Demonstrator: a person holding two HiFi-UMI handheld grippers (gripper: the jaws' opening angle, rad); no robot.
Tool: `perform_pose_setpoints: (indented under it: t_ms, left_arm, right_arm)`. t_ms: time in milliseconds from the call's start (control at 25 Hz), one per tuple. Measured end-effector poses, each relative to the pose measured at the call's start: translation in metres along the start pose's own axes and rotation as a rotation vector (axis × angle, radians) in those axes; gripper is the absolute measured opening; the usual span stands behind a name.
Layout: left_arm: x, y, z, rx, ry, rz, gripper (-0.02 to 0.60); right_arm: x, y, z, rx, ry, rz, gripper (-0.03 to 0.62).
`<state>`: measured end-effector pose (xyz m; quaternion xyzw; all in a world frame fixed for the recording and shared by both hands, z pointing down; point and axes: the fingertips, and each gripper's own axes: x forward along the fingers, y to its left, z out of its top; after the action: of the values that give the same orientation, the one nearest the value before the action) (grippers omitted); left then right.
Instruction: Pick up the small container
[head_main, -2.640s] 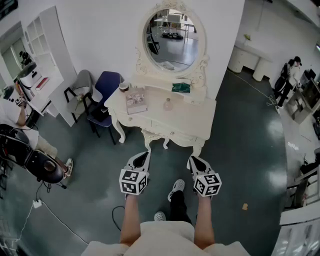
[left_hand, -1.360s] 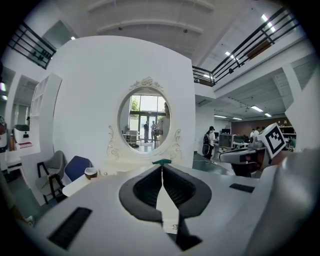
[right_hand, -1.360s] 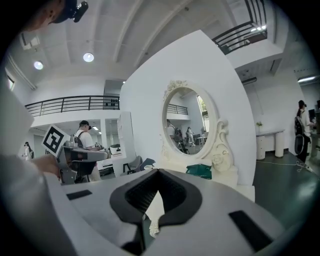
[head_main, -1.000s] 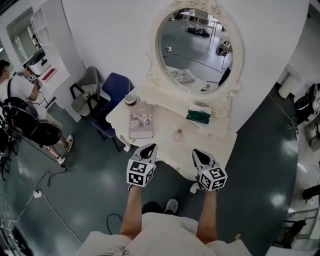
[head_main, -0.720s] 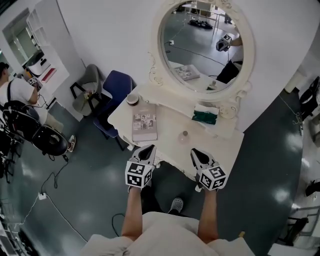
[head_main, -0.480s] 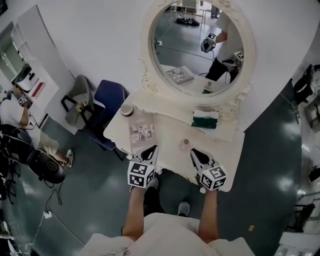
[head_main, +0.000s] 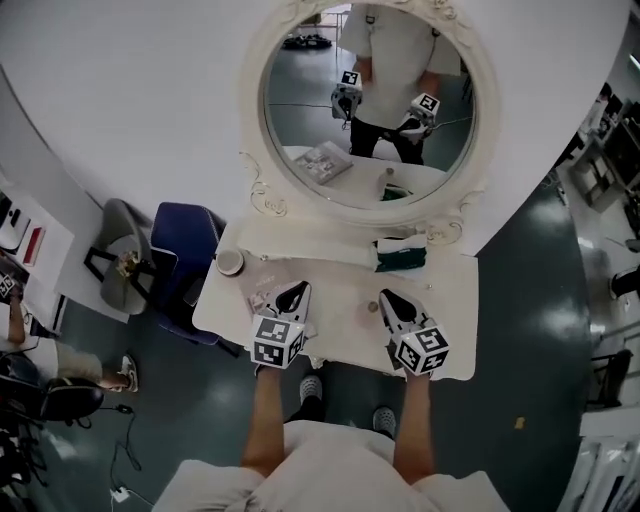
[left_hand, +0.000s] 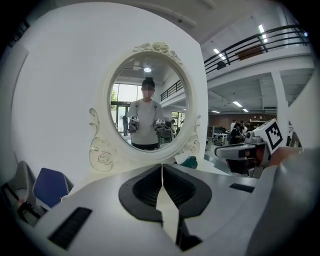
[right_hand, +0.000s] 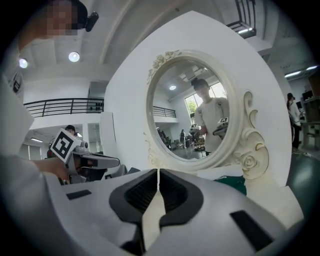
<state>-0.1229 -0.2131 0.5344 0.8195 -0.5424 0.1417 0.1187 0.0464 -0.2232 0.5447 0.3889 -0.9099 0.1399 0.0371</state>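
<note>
While the shut, empty left tool (head_main: 293, 292) and right tool (head_main: 386, 298) are hovering in pre-grasp, the small container (head_main: 372, 307) is awaiting the right tool's opening.

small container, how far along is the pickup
Done: the person stands at the vanity table, both claws over it. In hand: nothing; the left claw and right claw are shut and empty. Left: open one, close it on the small container beside the right claw, and lift.

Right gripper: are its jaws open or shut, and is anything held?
Shut and empty. In its own view the right gripper has its jaws meeting along a thin seam, with nothing between them.
</note>
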Motion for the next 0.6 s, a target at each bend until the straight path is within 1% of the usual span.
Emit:
perform_pose_setpoints:
  t_ms: [160,360,440,600]
  left_arm:
    - [0.018,0.006,-0.001,0.065,0.027,-0.079,0.029]
    - [0.033,0.015,0.004,0.078,0.008,-0.151,0.029]
    - [0.037,0.016,-0.003,0.084,0.016,-0.178,0.029]
    - [0.04,0.015,-0.024,0.114,0.061,-0.236,0.029]
  right_arm:
    - [0.011,-0.005,-0.012,0.028,-0.004,-0.078,0.018]
    - [0.014,-0.014,-0.025,0.057,-0.012,-0.171,0.018]
    - [0.019,-0.018,-0.036,0.06,0.007,-0.204,0.018]
    - [0.023,-0.015,-0.053,0.071,0.033,-0.26,0.02]
